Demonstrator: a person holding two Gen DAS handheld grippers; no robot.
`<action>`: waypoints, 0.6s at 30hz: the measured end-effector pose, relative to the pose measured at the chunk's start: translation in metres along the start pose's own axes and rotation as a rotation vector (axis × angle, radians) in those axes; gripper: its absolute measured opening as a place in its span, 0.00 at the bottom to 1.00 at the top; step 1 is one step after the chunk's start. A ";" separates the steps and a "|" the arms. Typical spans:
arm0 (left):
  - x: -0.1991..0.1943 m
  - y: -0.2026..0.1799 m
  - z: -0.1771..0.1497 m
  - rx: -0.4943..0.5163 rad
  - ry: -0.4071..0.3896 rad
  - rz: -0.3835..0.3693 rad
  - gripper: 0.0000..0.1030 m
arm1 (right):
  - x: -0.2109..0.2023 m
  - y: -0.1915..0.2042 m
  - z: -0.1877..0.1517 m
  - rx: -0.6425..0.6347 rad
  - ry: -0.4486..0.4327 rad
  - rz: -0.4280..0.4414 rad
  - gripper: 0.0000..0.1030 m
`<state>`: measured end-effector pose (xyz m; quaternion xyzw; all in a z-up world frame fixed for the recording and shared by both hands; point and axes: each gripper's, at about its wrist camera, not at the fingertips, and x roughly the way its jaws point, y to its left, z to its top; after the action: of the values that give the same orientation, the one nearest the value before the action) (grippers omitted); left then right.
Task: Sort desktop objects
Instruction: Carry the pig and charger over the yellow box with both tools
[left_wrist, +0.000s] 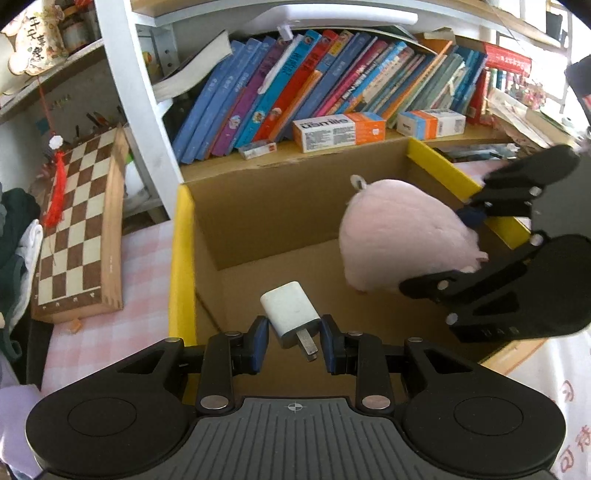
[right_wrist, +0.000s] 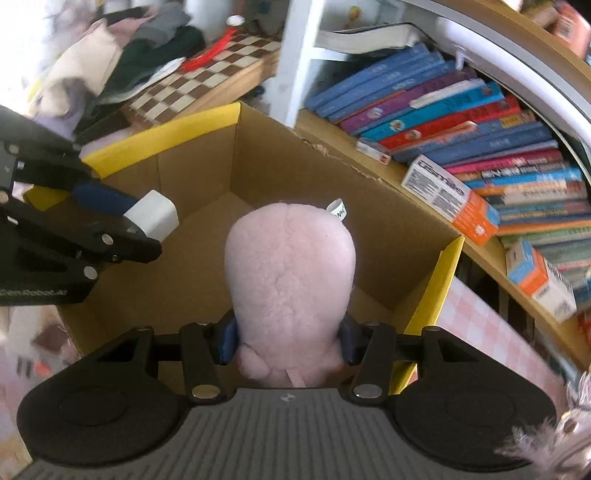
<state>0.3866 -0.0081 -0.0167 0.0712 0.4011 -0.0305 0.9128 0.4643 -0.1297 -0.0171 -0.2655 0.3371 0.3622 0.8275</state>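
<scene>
A white plug-in charger (left_wrist: 291, 314) with metal prongs sits between the blue pads of my left gripper (left_wrist: 294, 341), which is shut on it above the open cardboard box (left_wrist: 258, 206) with yellow flap edges. The same charger (right_wrist: 153, 218) shows at the left of the right wrist view. A pink plush toy (right_wrist: 290, 280) hangs in my right gripper (right_wrist: 290, 341), whose pads press into its lower sides. That plush (left_wrist: 399, 240) hovers over the right part of the box in the left wrist view, where the right gripper (left_wrist: 469, 247) clamps it from the right. Both items are over the box's inside.
A shelf of leaning books (left_wrist: 332, 85) with toothpaste-style boxes (left_wrist: 338, 131) stands right behind the box. A folded chessboard (left_wrist: 79, 225) leans at the left on the pink checked tablecloth (left_wrist: 140, 266). Clothes (right_wrist: 110, 59) pile beyond the chessboard.
</scene>
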 end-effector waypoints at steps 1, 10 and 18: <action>0.000 -0.002 0.000 0.003 0.000 -0.003 0.28 | 0.000 -0.001 0.000 -0.019 0.005 0.003 0.47; 0.010 0.001 0.016 0.028 0.005 0.020 0.28 | 0.009 0.011 0.021 -0.078 0.037 -0.011 0.47; 0.031 -0.001 0.023 0.055 0.056 0.025 0.28 | 0.032 0.014 0.030 -0.104 0.117 -0.026 0.48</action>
<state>0.4240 -0.0121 -0.0245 0.1019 0.4247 -0.0279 0.8991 0.4804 -0.0873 -0.0253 -0.3334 0.3622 0.3523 0.7960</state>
